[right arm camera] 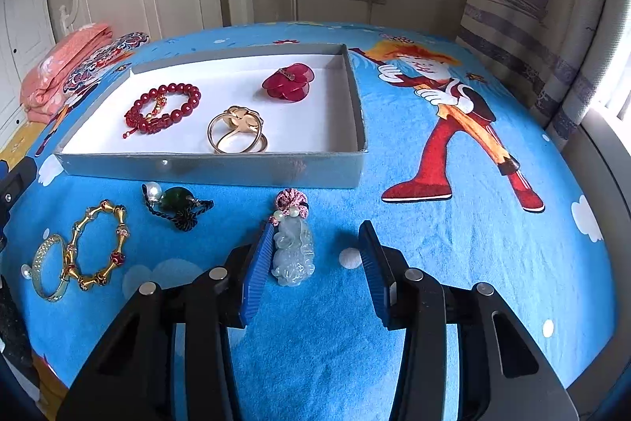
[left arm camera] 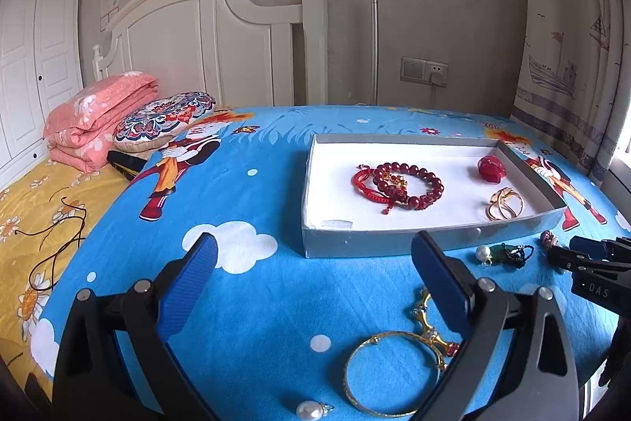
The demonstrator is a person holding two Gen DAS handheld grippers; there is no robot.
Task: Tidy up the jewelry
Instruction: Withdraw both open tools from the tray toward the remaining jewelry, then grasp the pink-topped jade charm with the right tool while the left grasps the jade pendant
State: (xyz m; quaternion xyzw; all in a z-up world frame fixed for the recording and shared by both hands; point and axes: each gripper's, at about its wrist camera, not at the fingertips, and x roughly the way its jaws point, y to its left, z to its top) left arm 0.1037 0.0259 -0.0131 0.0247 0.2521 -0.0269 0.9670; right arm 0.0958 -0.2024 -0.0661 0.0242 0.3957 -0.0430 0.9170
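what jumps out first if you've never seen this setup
The bright blue cartoon-print bedsheet fills both views, with a shallow grey cardboard tray lying on it. Inside the tray lie a dark red bead bracelet, a red petal-shaped brooch and gold rings. Nearest the right camera, a pale green carved jade pendant lies between the right gripper's open blue pads, against the left one.

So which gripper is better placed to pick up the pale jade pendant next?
The right gripper. The jade pendant already lies between its open fingers, beside the left-hand pad. The left gripper hovers over bare blue sheet, with the gold bangle nearer to it.
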